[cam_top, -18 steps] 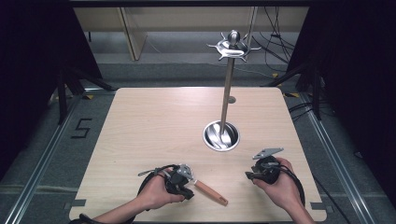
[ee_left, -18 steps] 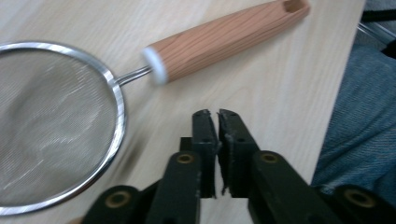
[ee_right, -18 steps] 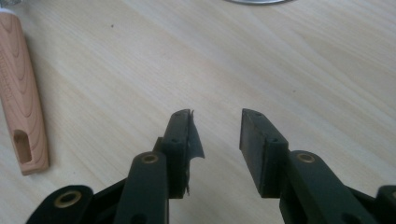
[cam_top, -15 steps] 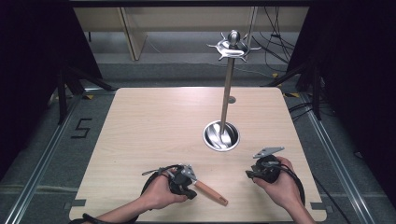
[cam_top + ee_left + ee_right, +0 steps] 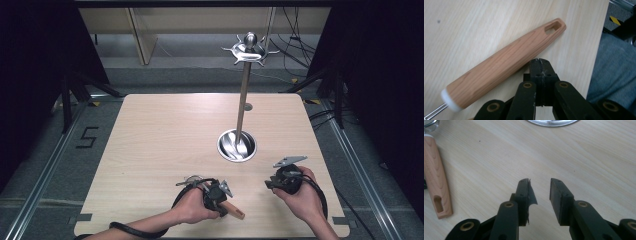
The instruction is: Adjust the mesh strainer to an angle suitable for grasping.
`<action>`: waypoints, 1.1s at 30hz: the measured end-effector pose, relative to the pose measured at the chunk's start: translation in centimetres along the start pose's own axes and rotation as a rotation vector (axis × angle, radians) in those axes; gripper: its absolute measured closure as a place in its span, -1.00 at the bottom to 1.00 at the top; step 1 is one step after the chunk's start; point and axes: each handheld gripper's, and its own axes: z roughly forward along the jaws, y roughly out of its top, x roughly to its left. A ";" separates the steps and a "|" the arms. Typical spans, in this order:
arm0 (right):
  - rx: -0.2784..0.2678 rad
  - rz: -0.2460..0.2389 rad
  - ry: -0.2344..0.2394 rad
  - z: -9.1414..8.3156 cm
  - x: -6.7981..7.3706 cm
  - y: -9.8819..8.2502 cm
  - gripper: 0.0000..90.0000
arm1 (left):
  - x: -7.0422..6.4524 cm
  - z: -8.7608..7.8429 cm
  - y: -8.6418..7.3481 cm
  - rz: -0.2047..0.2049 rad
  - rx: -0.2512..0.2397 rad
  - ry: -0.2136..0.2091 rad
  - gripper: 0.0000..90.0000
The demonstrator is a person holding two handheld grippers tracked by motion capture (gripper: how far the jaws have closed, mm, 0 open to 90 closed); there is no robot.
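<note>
A utensil's wooden handle (image 5: 234, 209) with a hole at its end lies near the table's front edge. My left gripper (image 5: 218, 192) rests over it in the high view. In the left gripper view the handle (image 5: 506, 67) lies just left of my left gripper (image 5: 539, 61), whose jaws are shut with nothing between them. My right gripper (image 5: 272, 184) hovers low over bare wood to the right. Its jaws (image 5: 539, 182) stand apart and hold nothing, with the handle (image 5: 435, 177) off to their left.
A metal stand with a round dished base (image 5: 225, 150), a tall pole (image 5: 243, 100) and a hooked top (image 5: 248, 50) rises at the table's middle right. The table's front edge (image 5: 200, 234) runs close behind both hands.
My left hand has edged a little to the right along the front edge. The right hand and the stand have kept still.
</note>
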 end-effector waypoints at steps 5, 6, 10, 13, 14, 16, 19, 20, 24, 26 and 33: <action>-0.004 0.005 -0.009 -0.1 -0.2 0.0 0.54 | 0.0 0.7 1.5 -0.012 -0.015 0.021 0.98; -0.016 0.013 -0.009 0.0 -0.3 0.0 0.54 | 0.1 0.8 1.7 -0.015 -0.013 0.026 0.98; -0.036 0.032 -0.015 0.0 -0.5 -0.1 0.53 | 0.5 1.3 2.9 -0.048 -0.044 0.056 0.98; -0.024 0.041 -0.029 -0.4 -0.9 0.0 0.50 | 0.8 1.8 3.6 -0.059 -0.063 0.064 0.98; -0.040 0.060 -0.031 -0.3 -1.0 -0.1 0.50 | 0.8 1.9 3.9 -0.068 -0.068 0.073 0.98; -0.039 0.071 -0.042 -0.6 -1.4 -0.1 0.49 | 1.0 2.1 4.5 -0.068 -0.072 0.088 0.98; -0.051 0.081 -0.070 -1.0 -2.3 -0.2 0.48 | 1.0 2.4 5.1 -0.101 -0.082 0.093 0.98; -0.057 0.085 -0.077 -1.0 -2.5 -0.2 0.48 | 1.2 2.6 5.4 -0.101 -0.091 0.095 0.98; -0.080 0.105 -0.104 -1.2 -3.5 -0.6 0.47 | 1.2 3.2 6.3 -0.144 -0.134 0.100 0.97; -0.078 0.130 -0.106 -1.3 -3.7 -0.7 0.46 | 1.4 3.4 6.6 -0.150 -0.141 0.108 0.97; -0.084 0.150 -0.122 -1.4 -4.2 -0.9 0.44 | 2.2 3.5 7.3 -0.150 -0.145 0.132 0.97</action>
